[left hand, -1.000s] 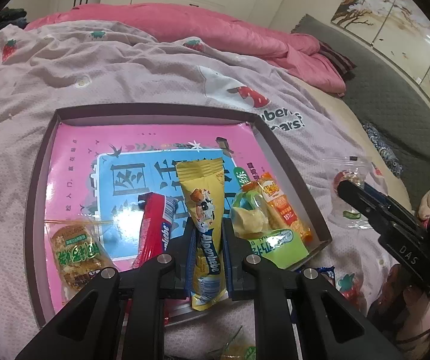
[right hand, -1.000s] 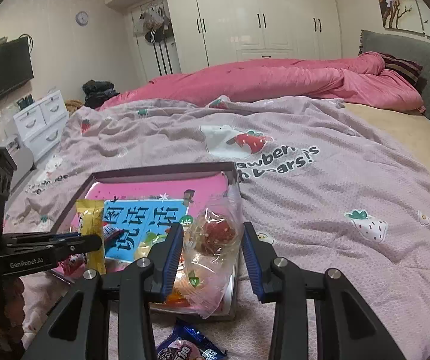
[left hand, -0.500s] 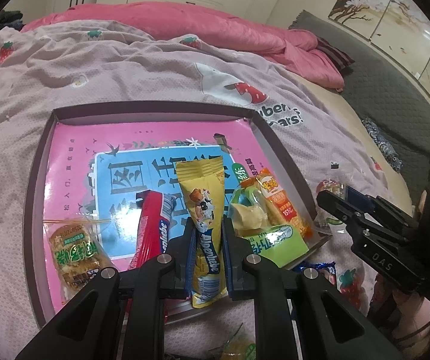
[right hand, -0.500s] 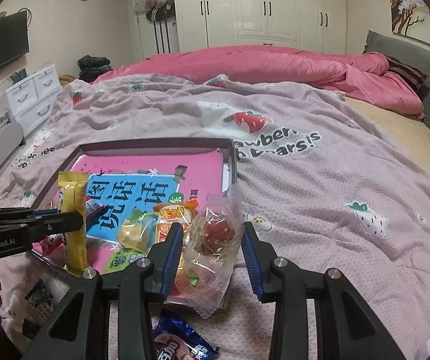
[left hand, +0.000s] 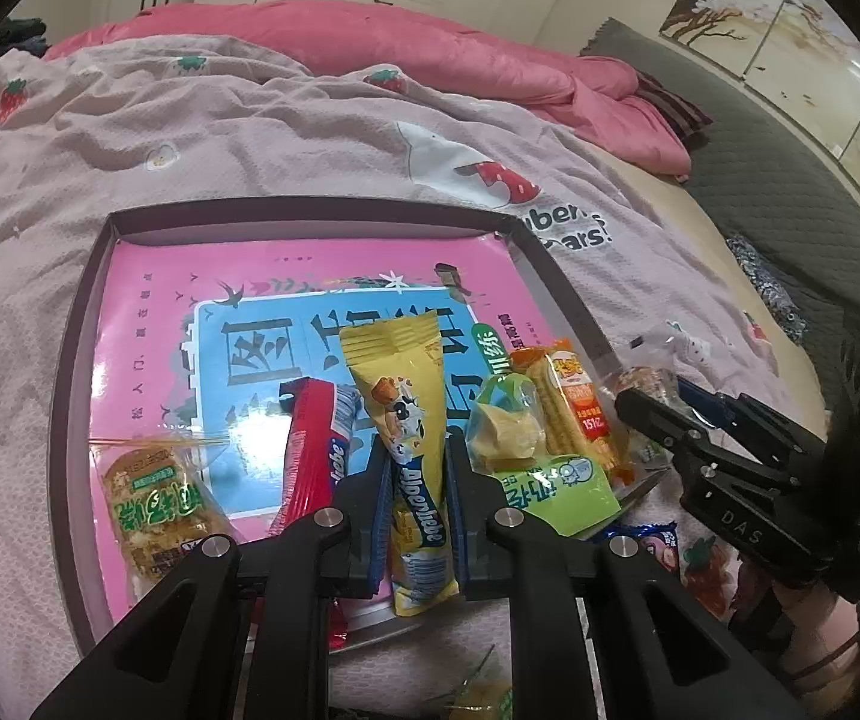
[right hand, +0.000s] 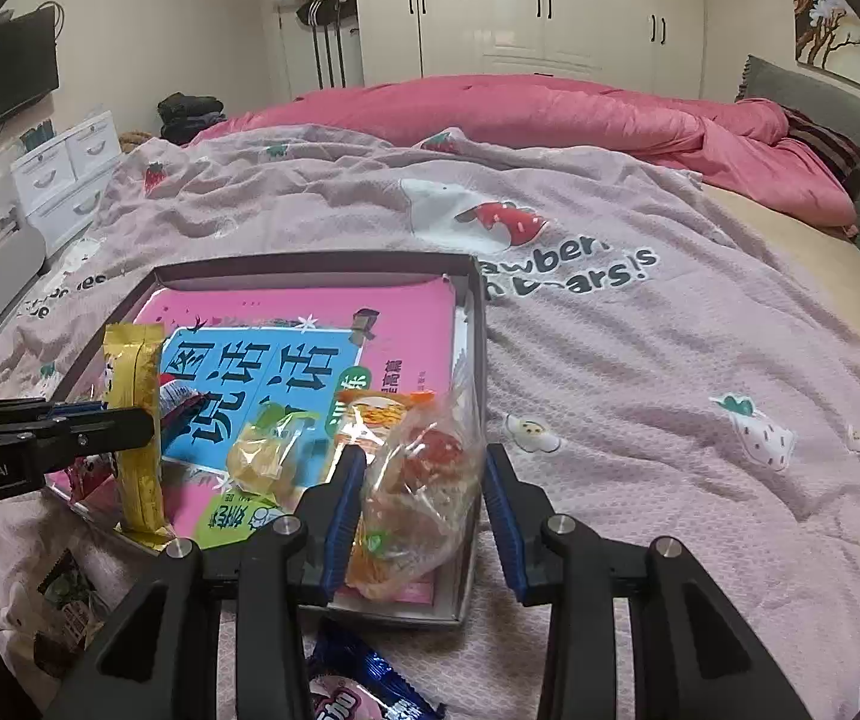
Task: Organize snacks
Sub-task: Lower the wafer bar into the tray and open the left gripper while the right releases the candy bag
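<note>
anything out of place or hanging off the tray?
Yes. A blue-and-pink snack packet lies on the bedspread outside the tray, off its near edge. The yellow Alpenliebe pack, held in the left gripper, overhangs that edge.

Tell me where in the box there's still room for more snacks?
The far half of the box is free: bare pink book cover between the back wall and the snack row. Its near edge is crowded, from the green-label cracker pack past the yellow Alpenliebe pack to the orange pack.
</note>
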The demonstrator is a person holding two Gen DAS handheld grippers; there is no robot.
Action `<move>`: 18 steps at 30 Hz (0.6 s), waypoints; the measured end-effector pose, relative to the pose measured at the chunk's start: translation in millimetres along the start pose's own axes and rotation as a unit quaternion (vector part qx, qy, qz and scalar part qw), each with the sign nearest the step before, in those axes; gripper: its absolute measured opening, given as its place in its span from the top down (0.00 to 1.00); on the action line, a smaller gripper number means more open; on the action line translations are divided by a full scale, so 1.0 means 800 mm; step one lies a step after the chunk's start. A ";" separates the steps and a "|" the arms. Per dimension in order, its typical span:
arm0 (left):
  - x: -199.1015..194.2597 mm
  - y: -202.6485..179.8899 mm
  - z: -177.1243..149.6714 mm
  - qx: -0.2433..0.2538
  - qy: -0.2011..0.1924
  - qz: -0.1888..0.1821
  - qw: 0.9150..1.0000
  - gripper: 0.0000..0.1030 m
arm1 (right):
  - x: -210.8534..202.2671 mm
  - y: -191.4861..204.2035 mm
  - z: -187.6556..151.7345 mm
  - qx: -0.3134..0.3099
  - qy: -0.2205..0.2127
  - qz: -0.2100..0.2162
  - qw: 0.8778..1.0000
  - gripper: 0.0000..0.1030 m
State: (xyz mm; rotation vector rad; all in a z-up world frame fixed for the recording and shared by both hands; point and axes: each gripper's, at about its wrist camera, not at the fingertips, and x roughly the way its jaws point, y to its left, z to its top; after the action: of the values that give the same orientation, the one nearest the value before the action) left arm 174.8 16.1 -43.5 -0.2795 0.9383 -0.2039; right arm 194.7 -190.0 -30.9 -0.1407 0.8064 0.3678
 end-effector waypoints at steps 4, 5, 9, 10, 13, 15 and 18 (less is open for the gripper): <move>0.000 0.002 0.000 -0.001 0.001 0.002 1.000 0.84 | 0.004 0.000 0.000 0.006 0.001 0.011 1.000 0.61; 0.000 0.001 0.000 -0.002 0.001 0.002 1.000 0.83 | 0.005 0.000 0.000 0.007 0.002 0.015 1.000 0.61; 0.000 0.002 0.000 -0.003 0.002 0.002 1.000 0.83 | 0.010 0.000 -0.001 0.013 0.008 0.025 1.000 0.60; 0.000 0.002 0.000 -0.003 0.001 0.003 1.000 0.83 | 0.010 -0.001 -0.001 0.015 0.007 0.026 1.000 0.60; 0.001 0.002 0.000 -0.003 0.002 0.004 1.000 0.83 | 0.008 -0.001 -0.001 0.017 0.005 0.032 0.999 0.60; 0.001 0.003 0.001 -0.005 0.003 0.004 1.000 0.83 | 0.008 -0.001 -0.001 0.018 0.005 0.034 0.999 0.60; 0.000 0.004 0.001 -0.007 0.003 0.005 1.000 0.83 | 0.007 -0.001 -0.001 0.021 0.004 0.035 0.999 0.60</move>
State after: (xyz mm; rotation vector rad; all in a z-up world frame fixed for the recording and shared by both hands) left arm 176.0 19.4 -44.1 -0.2877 0.9479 -0.1896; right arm 198.2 -189.8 -35.1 -0.0753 0.8286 0.4168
